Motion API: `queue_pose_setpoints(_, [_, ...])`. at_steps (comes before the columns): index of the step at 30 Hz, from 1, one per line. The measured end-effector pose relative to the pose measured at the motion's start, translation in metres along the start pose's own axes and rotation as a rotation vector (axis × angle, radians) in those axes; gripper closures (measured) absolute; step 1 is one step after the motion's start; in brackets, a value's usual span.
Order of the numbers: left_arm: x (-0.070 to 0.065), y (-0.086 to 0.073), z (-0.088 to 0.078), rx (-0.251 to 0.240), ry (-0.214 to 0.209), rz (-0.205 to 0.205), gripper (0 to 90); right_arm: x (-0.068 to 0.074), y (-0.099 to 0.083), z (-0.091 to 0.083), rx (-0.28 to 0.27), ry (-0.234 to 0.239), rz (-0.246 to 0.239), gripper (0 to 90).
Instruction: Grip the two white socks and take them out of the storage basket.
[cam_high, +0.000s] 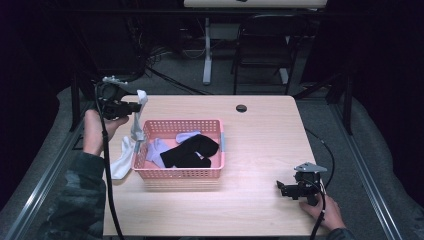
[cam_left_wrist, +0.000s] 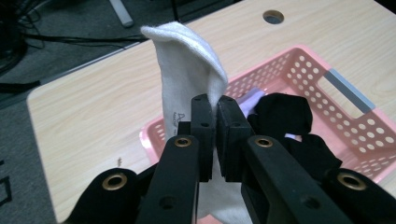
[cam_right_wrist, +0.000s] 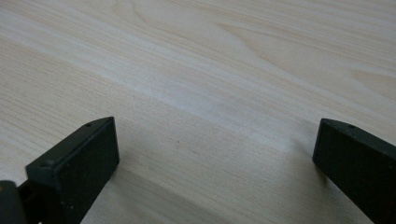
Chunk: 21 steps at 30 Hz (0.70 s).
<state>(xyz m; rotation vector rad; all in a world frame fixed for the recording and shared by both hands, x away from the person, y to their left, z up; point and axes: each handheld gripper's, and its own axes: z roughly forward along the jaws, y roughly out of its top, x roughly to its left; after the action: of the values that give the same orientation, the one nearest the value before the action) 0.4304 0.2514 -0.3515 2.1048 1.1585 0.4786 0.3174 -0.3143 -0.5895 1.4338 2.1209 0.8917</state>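
My left gripper (cam_high: 138, 106) hangs above the table's back left corner, shut on a white sock (cam_high: 140, 98). That sock drops from the jaws toward the left end of the pink basket (cam_high: 183, 173). In the left gripper view the jaws (cam_left_wrist: 217, 112) pinch the white sock (cam_left_wrist: 187, 65) near its upper end, with the basket (cam_left_wrist: 327, 70) beyond. A black sock (cam_high: 192, 150) and pale socks (cam_high: 156, 150) lie inside the basket. My right gripper (cam_high: 281, 188) rests low at the front right of the table, open, with bare wood (cam_right_wrist: 210, 70) between its fingers (cam_right_wrist: 88, 149).
A second white sock (cam_high: 121, 161) lies on the table against the basket's left side. The table has a cable hole (cam_high: 241, 108) near its back edge. Behind the table stand a chair (cam_high: 265, 45) and a desk leg (cam_high: 207, 50), with cables on the floor.
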Motion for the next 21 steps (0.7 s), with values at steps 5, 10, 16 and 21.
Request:
queue_pose_setpoints(5, [0.014, -0.008, -0.012, -0.005, 0.035, -0.024, 86.4, 0.0, 0.0, 0.0, 0.0, 0.0, 0.0, 0.0])
queue_pose_setpoints(10, [0.027, -0.02, -0.021, -0.01, 0.052, -0.06, 86.4, 0.0, 0.0, 0.0, 0.0, 0.0, 0.0, 0.0])
queue_pose_setpoints(16, [0.043, -0.037, -0.027, 0.005, 0.071, -0.099, 86.4, 0.0, 0.0, 0.0, 0.001, 0.0, 0.0, 0.0])
queue_pose_setpoints(21, [0.057, -0.054, -0.027, 0.018, 0.079, -0.134, 86.4, 0.0, 0.0, 0.0, 0.001, -0.001, 0.001, 0.0])
